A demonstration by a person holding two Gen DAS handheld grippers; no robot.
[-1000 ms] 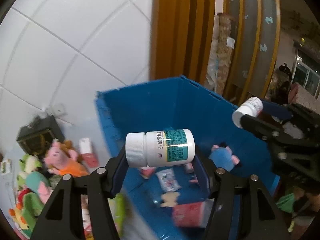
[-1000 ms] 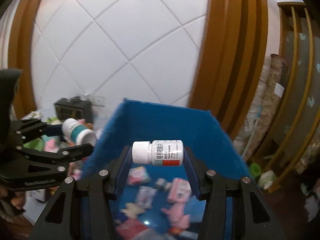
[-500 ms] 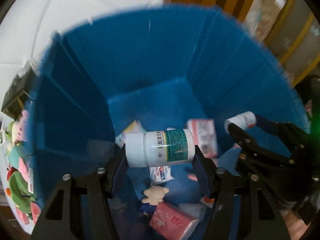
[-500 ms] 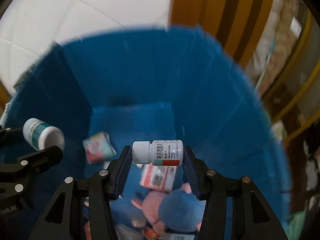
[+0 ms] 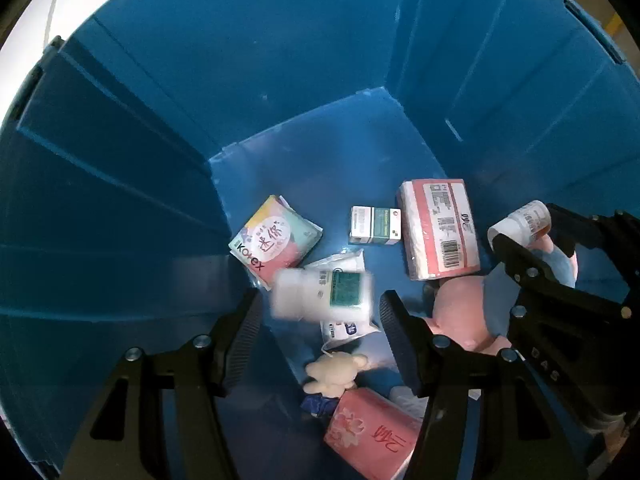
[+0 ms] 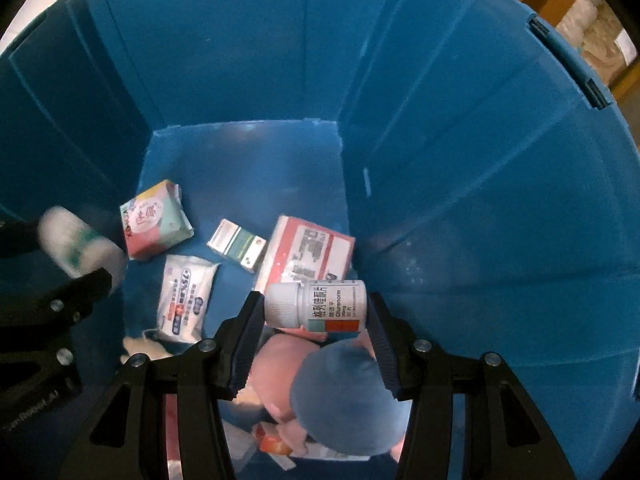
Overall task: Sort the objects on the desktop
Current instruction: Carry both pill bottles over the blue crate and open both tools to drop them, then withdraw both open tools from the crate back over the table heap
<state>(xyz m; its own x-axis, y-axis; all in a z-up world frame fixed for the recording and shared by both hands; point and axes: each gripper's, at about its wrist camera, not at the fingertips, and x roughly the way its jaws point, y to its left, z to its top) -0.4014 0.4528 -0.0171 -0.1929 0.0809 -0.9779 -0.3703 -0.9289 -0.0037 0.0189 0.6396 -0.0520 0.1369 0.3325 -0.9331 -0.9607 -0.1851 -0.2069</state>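
my left hand-held gripper (image 5: pixel 320 304) is spread, its green-label pill bottle (image 5: pixel 323 294) falling into the blue bin (image 5: pixel 280 60); my right hand-held gripper (image 6: pixel 316 312) pinches the glurenorm bottle (image 6: pixel 316 306) above the bin's pink box (image 6: pixel 308 250), to release next.

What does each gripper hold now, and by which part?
Right gripper clamps a white bottle by its cap and base. Left gripper is open; the green-label bottle is blurred, touching neither finger.
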